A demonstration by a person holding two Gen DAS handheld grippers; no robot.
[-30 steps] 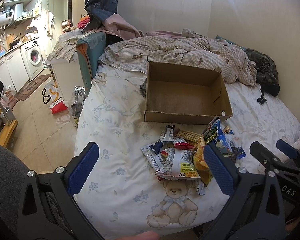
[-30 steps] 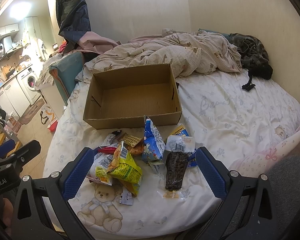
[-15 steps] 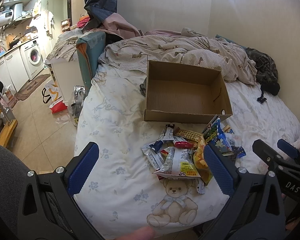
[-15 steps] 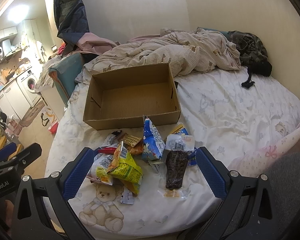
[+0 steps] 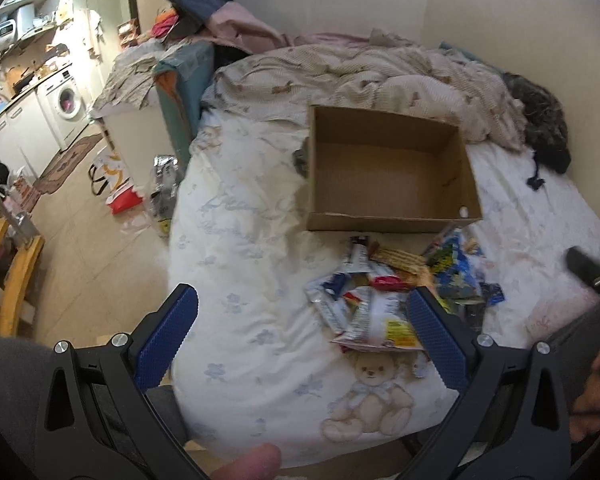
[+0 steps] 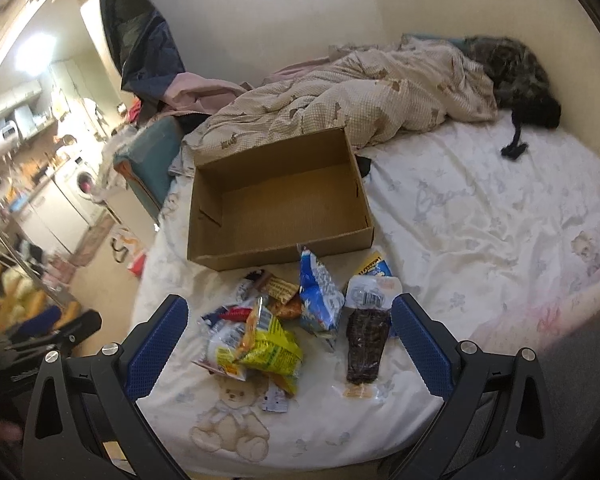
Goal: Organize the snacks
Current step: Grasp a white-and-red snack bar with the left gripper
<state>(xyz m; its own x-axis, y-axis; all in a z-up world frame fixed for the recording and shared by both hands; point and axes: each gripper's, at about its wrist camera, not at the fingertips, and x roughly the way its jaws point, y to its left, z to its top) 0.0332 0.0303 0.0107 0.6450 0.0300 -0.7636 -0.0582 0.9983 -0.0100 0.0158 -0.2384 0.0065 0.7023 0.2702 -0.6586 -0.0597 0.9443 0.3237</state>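
An empty open cardboard box [image 5: 388,176] [image 6: 280,204] sits on the bed. A heap of snack packets [image 5: 396,292] lies in front of it: a yellow bag [image 6: 270,350], a blue-and-white bag [image 6: 320,296], a dark bar in clear wrap [image 6: 368,338] and several small packs. My left gripper [image 5: 304,326] is open and empty, above the bed's near edge, left of the heap. My right gripper [image 6: 288,330] is open and empty, its fingers either side of the heap but above it.
A rumpled checked quilt [image 6: 360,96] and dark clothing [image 6: 516,68] lie behind the box by the wall. The white bedsheet [image 6: 480,220] spreads to the right. The floor [image 5: 84,248] with bags and a kitchen lies to the left.
Both grippers have shifted a little: the left view has swung left and the right one has drawn nearer the heap. Snacks and box have not moved.
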